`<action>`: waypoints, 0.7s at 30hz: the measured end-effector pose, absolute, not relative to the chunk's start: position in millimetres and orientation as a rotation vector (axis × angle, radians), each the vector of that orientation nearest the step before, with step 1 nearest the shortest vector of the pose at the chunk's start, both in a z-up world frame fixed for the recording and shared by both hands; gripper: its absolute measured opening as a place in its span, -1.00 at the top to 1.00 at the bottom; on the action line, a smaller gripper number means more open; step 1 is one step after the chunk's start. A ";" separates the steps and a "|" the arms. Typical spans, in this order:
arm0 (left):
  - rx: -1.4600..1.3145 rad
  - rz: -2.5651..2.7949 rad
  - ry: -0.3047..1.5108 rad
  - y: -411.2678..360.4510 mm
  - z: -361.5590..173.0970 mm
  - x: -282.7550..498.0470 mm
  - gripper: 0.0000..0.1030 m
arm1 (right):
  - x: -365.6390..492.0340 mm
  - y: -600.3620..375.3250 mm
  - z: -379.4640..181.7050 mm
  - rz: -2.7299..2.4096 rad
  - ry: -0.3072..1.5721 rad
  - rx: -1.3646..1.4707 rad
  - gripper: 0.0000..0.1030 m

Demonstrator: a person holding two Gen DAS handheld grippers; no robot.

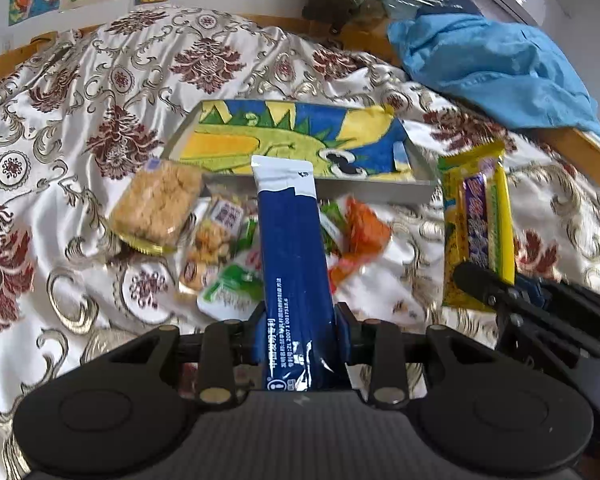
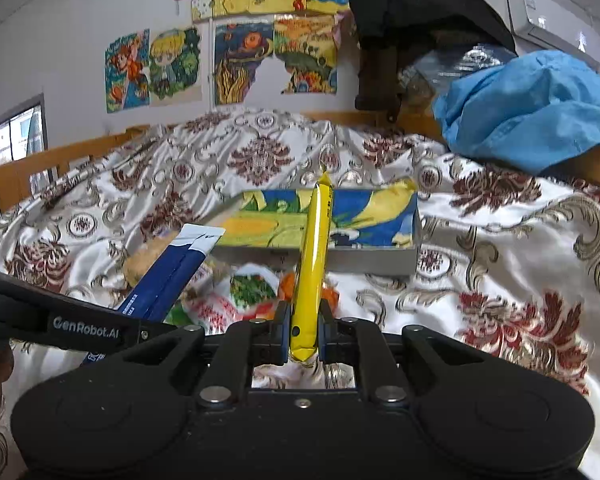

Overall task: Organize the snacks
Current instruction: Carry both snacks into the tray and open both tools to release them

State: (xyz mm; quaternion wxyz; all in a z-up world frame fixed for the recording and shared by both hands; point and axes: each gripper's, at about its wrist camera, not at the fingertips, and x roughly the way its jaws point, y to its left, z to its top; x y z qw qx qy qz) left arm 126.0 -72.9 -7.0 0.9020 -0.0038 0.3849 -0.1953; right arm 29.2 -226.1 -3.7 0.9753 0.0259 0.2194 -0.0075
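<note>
Snacks: one blue packet [image 1: 292,248] pinched in left gripper [image 1: 300,322] | one yellow packet [image 2: 312,264] pinched in right gripper [image 2: 304,330] | one tray [image 1: 380,192] | rice cake [image 1: 156,204] clear in left view only

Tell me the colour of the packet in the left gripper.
Dark blue with a white end; the packet shows best in the left wrist view.

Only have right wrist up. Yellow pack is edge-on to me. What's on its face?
Observer: Left wrist view shows the yellow pack flat-on: a purple label strip with lettering, too blurred to read, held in the right gripper.
Operator: Left gripper's blue sachet, gripped where?
Observer: Left gripper clamps the blue sachet near its lower end; white top points at the tray.
Operator: That tan thing behind the sachet?
Observer: A wrapped puffed-rice-style cake, lying left of the tray's near corner.
</note>
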 end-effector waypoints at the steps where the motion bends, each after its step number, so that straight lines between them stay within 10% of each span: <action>1: -0.015 -0.405 0.795 -73.6 -4.8 129.4 0.29 | 31.4 -227.6 -2.5 -0.015 0.438 0.057 0.75; 21: -0.091 -0.390 0.682 -130.5 14.3 338.9 0.29 | 241.6 -285.2 1.0 -0.026 0.458 0.068 0.75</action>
